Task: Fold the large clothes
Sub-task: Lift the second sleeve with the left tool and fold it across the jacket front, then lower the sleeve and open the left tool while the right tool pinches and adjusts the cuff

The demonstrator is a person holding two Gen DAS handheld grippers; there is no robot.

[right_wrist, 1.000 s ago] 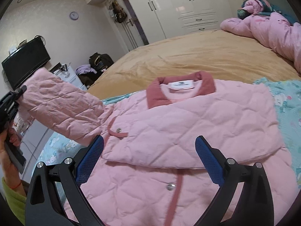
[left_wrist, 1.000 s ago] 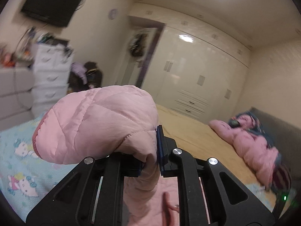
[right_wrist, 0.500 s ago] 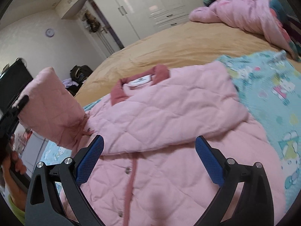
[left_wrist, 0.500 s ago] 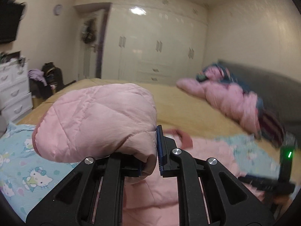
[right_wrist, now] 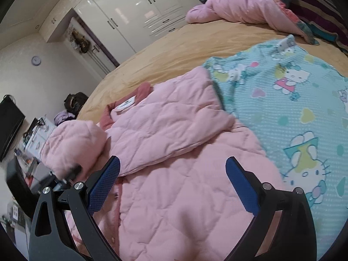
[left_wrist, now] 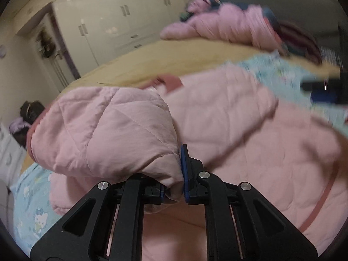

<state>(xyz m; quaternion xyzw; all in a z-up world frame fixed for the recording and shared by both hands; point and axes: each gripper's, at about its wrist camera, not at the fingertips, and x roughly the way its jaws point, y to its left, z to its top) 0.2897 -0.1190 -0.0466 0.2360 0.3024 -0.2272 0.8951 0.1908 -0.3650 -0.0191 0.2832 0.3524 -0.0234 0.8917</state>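
Swung over from the side, the sleeve now hangs above the jacket front, bunched and clamped in the left tool, whose jaws are closed on the cuff. The jacket lies flat on a blue cartoon blanket, collar toward the far side, its other sleeve already folded across the chest. The right tool hovers over the lower front with jaws wide apart, holding nothing. Under the blanket is a tan bed; a pink quilt is heaped at its far end. White wardrobes line the wall beyond, and a TV hangs at the left.
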